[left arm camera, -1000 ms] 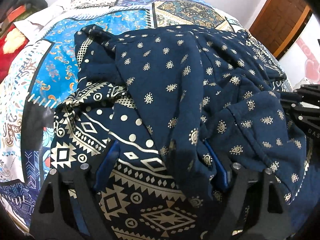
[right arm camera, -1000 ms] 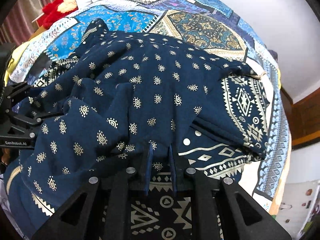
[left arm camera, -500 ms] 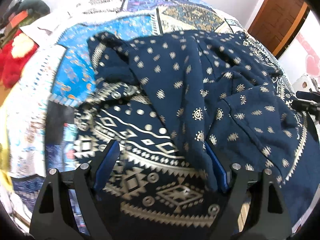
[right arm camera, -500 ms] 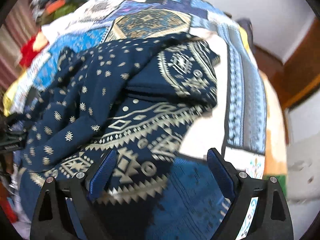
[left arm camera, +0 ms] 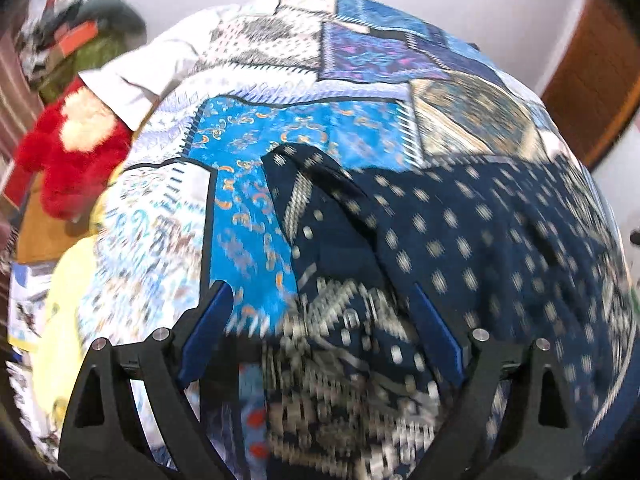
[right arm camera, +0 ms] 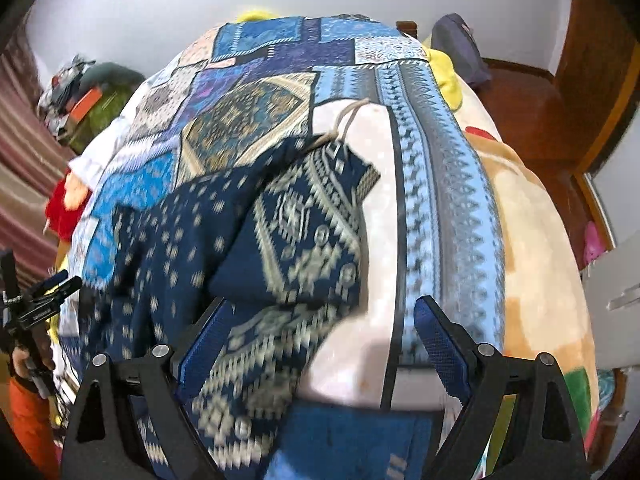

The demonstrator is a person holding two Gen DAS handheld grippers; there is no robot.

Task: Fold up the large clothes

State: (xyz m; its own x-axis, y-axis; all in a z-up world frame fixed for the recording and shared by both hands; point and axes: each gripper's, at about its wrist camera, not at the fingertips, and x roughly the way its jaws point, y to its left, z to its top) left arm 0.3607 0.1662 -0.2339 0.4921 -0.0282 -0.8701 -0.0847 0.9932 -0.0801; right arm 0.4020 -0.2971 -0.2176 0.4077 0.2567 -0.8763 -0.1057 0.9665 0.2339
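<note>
While both the left gripper [left arm camera: 320,312] and right gripper [right arm camera: 322,324] stand spread and empty, the navy printed garment [left arm camera: 460,240] lies limp, probably light; pinch its hem corners.

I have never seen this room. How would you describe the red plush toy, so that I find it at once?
Start from the bed with the blue patchwork bedspread, where the dark blue printed garment lies. Look past the bed's left edge, near a white cloth. There lies the red plush toy, the only bright red furry thing, with a cream fluffy patch.
</note>
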